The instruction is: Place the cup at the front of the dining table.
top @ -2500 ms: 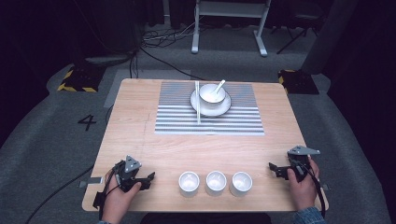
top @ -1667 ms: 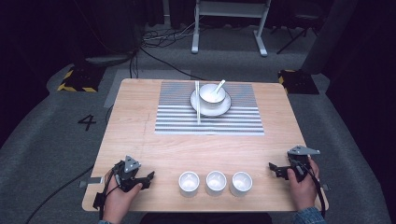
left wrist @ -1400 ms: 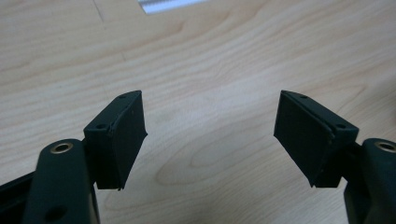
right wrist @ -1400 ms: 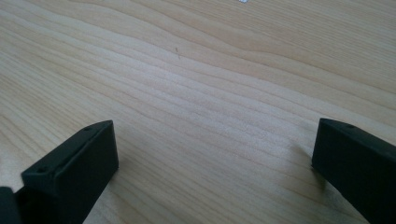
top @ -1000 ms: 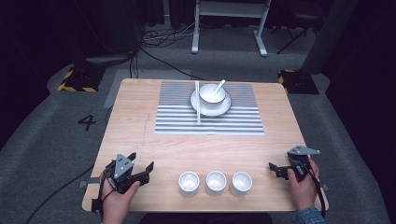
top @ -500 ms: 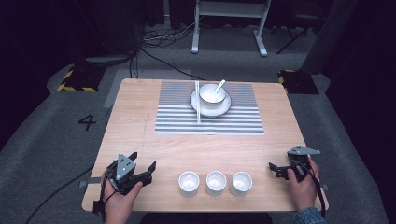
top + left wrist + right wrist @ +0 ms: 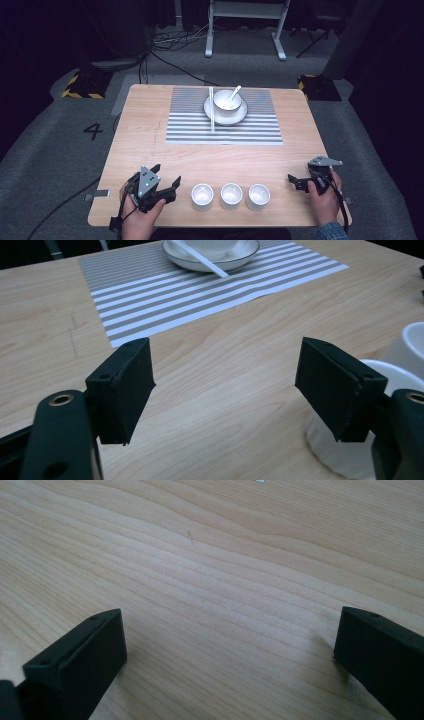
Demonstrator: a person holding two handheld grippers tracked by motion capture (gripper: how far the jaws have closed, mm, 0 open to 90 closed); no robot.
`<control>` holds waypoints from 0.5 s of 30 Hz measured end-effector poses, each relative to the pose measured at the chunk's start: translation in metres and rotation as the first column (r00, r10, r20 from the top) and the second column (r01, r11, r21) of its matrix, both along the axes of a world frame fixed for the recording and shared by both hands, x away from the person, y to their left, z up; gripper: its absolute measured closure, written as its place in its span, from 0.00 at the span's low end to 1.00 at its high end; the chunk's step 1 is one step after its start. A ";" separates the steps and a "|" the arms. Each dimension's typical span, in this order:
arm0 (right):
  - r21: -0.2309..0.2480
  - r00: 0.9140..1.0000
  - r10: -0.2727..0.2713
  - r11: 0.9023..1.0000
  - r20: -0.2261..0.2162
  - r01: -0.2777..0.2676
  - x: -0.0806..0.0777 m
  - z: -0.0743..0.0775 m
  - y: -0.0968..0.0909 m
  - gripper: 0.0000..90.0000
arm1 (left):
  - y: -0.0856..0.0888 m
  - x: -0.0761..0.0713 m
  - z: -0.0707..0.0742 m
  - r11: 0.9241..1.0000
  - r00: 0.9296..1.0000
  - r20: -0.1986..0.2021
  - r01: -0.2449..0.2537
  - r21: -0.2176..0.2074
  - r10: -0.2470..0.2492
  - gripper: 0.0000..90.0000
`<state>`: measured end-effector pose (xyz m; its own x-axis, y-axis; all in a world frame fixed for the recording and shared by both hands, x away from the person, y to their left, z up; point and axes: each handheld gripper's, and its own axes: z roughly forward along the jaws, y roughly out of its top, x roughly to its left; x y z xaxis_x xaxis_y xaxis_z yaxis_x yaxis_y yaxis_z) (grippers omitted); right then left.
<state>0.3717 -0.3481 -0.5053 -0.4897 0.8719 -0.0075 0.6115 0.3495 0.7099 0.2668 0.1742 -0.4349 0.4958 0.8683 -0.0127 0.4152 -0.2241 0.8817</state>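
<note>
Three small white cups (image 7: pixel 231 195) stand in a row near the table's front edge. My left gripper (image 7: pixel 166 175) sits just left of the row, open, with its jaws pointing toward the nearest cup (image 7: pixel 202 196). In the left gripper view the gripper (image 7: pixel 225 380) holds nothing, and that nearest cup (image 7: pixel 345 460) shows behind the right jaw, apart from it. My right gripper (image 7: pixel 294 182) rests at the front right, open, to the right of the last cup (image 7: pixel 258 196). In the right gripper view its jaws (image 7: pixel 230 645) stand wide over bare wood.
A grey striped placemat (image 7: pixel 190 125) lies at the table's far middle. On it a white plate (image 7: pixel 240 116) carries a bowl with a spoon (image 7: pixel 233 92), and chopsticks (image 7: pixel 211 117) lie along the plate's left side. Bare wood (image 7: pixel 225 160) spans between mat and cups.
My left gripper has shifted slightly and its jaws have spread wider, now angled toward the cups. The right gripper, cups and bowl have stayed put.
</note>
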 end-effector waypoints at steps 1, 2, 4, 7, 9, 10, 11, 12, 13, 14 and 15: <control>0.000 1.000 0.000 1.000 0.000 0.000 0.000 0.000 0.000 0.01 | 0.000 0.000 0.000 1.000 1.000 0.000 0.000 0.000 0.000 0.26; 0.000 1.000 0.000 1.000 0.000 0.000 0.000 0.000 0.000 0.01 | -0.006 -0.002 0.003 1.000 1.000 0.006 0.014 0.004 -0.014 0.26; 0.000 1.000 0.000 1.000 0.000 0.000 0.000 0.000 0.000 0.01 | -0.010 -0.004 0.006 1.000 1.000 0.014 0.026 0.013 -0.026 0.26; 0.000 1.000 0.000 1.000 0.000 0.000 0.000 0.000 0.000 0.01 | -0.015 -0.007 0.008 0.999 0.999 0.014 0.038 0.016 -0.038 0.25; 0.000 1.000 0.000 1.000 0.000 0.000 0.000 0.000 0.000 0.01 | -0.021 -0.010 0.011 0.998 0.998 0.013 0.058 0.010 -0.058 0.25; 0.000 1.000 0.000 1.000 0.000 0.000 0.000 0.000 0.000 0.01 | -0.021 -0.010 0.011 0.998 0.998 0.013 0.058 0.010 -0.058 0.25; 0.000 1.000 0.000 1.000 0.000 0.000 0.000 0.000 0.000 0.01 | -0.025 -0.012 0.013 0.997 0.997 0.014 0.071 0.007 -0.072 0.25; 0.000 1.000 0.000 1.000 0.000 0.000 0.000 0.000 0.000 0.01 | -0.027 -0.013 0.014 0.997 0.997 0.014 0.079 0.008 -0.080 0.25; 0.000 1.000 0.000 1.000 0.000 0.000 0.000 0.000 0.000 0.01 | -0.029 -0.014 0.015 0.997 0.997 0.013 0.082 0.006 -0.082 0.25; 0.000 1.000 0.000 1.000 0.000 0.000 0.000 0.000 0.000 0.01 | -0.031 -0.014 0.016 0.996 0.996 0.013 0.086 0.007 -0.086 0.25; 0.000 1.000 0.000 1.000 0.000 0.000 0.000 0.000 0.000 0.01 | -0.033 -0.015 0.016 0.996 0.996 0.009 0.084 0.005 -0.084 0.25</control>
<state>0.3717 -0.3481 -0.5053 -0.4896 0.8719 -0.0074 0.6116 0.3495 0.7098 0.2518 0.1413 -0.4190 0.5674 0.8235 -0.0040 0.3861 -0.2618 0.8845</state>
